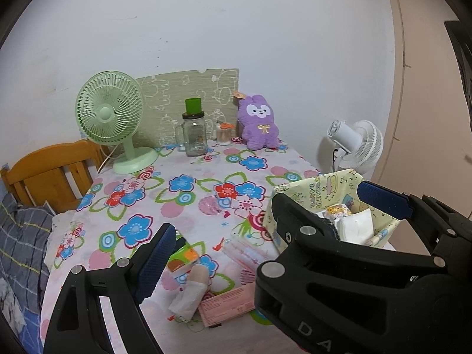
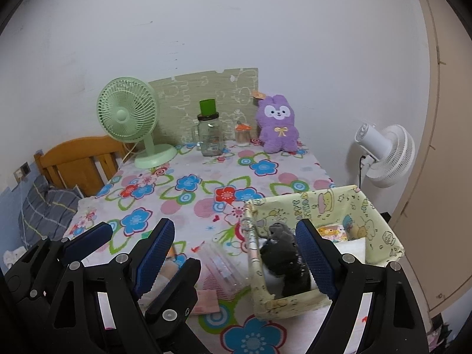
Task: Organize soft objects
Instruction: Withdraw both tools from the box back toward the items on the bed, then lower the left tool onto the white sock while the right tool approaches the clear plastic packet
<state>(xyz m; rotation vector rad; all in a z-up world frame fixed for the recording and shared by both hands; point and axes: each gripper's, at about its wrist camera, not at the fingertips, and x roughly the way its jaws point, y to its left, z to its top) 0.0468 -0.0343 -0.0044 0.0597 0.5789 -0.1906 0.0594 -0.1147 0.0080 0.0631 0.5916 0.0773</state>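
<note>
A yellow cartoon-print fabric basket [image 2: 380, 236] stands at the table's near right; it also shows in the left wrist view [image 1: 333, 185]. In it lie a black soft item in clear wrap [image 2: 283, 262], a white cloth [image 2: 354, 244] and small printed packs. A purple plush bunny [image 2: 277, 126] sits at the back. A clear pack [image 2: 224, 268], a pink packet [image 1: 227, 301], a white wrapped item [image 1: 188, 295] and a green-orange pack [image 1: 184, 258] lie at the near edge. My left gripper [image 1: 259, 242] is open above them. My right gripper [image 2: 233, 259] is open, its right finger over the basket.
A green desk fan [image 2: 129, 118], a glass jar with a green lid [image 2: 209, 135] and a small toothpick jar [image 2: 243, 135] stand at the back of the floral tablecloth [image 2: 188, 183]. A white fan [image 2: 383, 153] stands right, a wooden headboard [image 2: 79, 162] left.
</note>
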